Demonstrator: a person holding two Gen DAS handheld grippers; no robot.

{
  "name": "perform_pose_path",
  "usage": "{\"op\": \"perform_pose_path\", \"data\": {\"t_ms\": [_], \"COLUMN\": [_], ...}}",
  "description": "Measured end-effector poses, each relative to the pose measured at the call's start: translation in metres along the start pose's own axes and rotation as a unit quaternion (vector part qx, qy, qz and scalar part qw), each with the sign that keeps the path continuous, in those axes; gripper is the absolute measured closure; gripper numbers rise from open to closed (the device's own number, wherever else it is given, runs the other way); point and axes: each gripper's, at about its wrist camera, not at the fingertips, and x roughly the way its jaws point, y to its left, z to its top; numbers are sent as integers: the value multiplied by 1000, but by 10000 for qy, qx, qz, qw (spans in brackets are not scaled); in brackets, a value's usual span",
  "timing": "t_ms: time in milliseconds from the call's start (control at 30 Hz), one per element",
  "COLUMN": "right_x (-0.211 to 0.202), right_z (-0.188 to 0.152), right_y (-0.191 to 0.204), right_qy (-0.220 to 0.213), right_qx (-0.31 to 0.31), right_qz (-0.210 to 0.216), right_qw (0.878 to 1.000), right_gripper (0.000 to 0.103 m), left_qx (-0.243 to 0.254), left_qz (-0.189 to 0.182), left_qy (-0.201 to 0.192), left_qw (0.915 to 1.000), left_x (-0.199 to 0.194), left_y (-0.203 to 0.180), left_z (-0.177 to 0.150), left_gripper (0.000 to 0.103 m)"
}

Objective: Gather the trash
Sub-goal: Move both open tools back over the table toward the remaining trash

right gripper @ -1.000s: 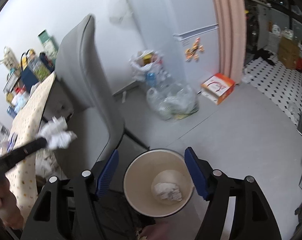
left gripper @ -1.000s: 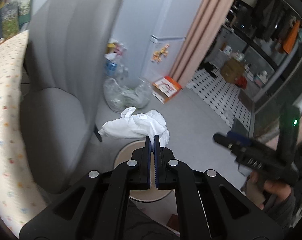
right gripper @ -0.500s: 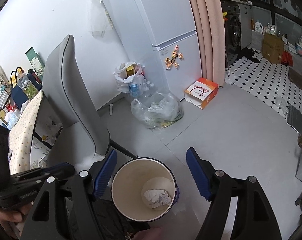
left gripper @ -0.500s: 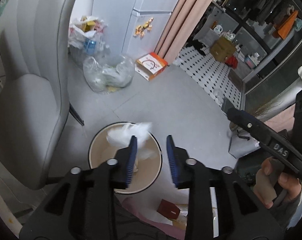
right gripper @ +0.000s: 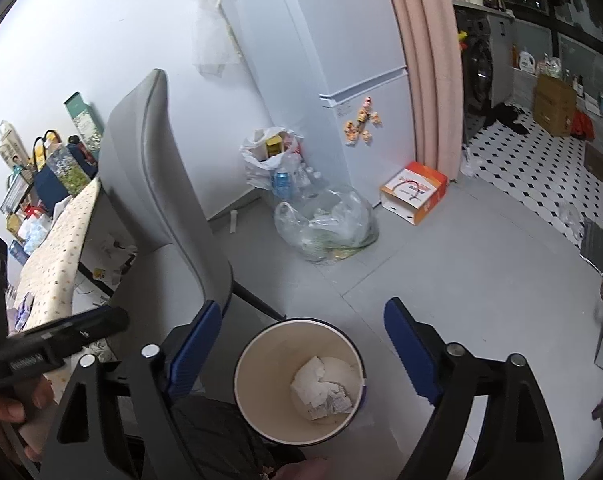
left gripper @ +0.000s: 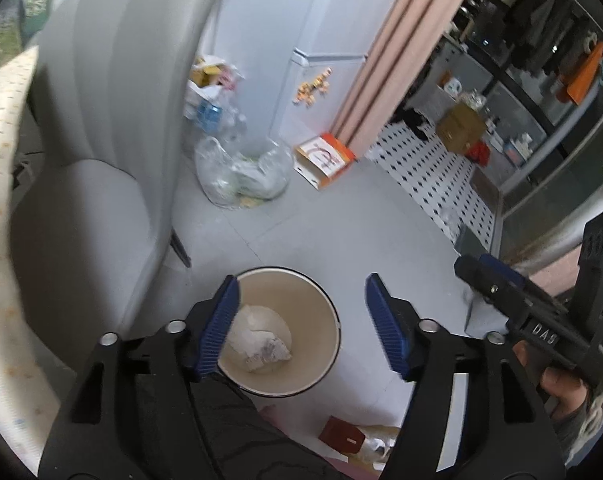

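Note:
A round cream waste bin (left gripper: 325, 312) stands on the grey floor below both grippers; it also shows in the right wrist view (right gripper: 261, 344). Crumpled white tissue (left gripper: 259, 338) lies at its bottom, seen in the right wrist view too (right gripper: 321, 386). My left gripper (left gripper: 299, 312) is wide open and empty above the bin. My right gripper (right gripper: 301, 336) is wide open and empty above the bin. The right gripper body (left gripper: 541, 312) shows at the right of the left wrist view; the left one (right gripper: 49, 344) shows at the left of the right wrist view.
A grey chair (right gripper: 157, 208) stands left of the bin beside a table with a dotted cloth (right gripper: 57, 248). A clear plastic bag (right gripper: 325, 228), a white bag of bottles (right gripper: 269, 160), an orange-white box (right gripper: 415, 192) and a white fridge (right gripper: 341, 60) stand behind. Red packet (left gripper: 341, 430) lies by the bin.
My left gripper was shut on a white tissue above the bin, then opened; the tissue fell into the bin. The right gripper stayed open over the bin.

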Motion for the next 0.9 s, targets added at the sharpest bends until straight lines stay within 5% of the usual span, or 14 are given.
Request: {"op": "perform_pose_path", "data": {"t_ms": [133,267,900], "right_x": [2,2,-11], "right_z": [1,4,4], "right_y": [17,38,188], "right_qy": [-18,-36,69], "right_qx": [-115,-172,-1209], "right_qz": [108,251,1140], "right_qw": [9999,9995,9861], "right_gripper": [7,8,8], "left_qx": [-128,-138,-1072], "left_qz": [169,432,1126], "left_qy": [-362,-644,-1627], "left_qw": [9991,9969,9744], "left_x": [-34,-60,-174], "left_y": [13,25,134], "left_z": [2,5,-26], "left_gripper": [18,10,8]}}
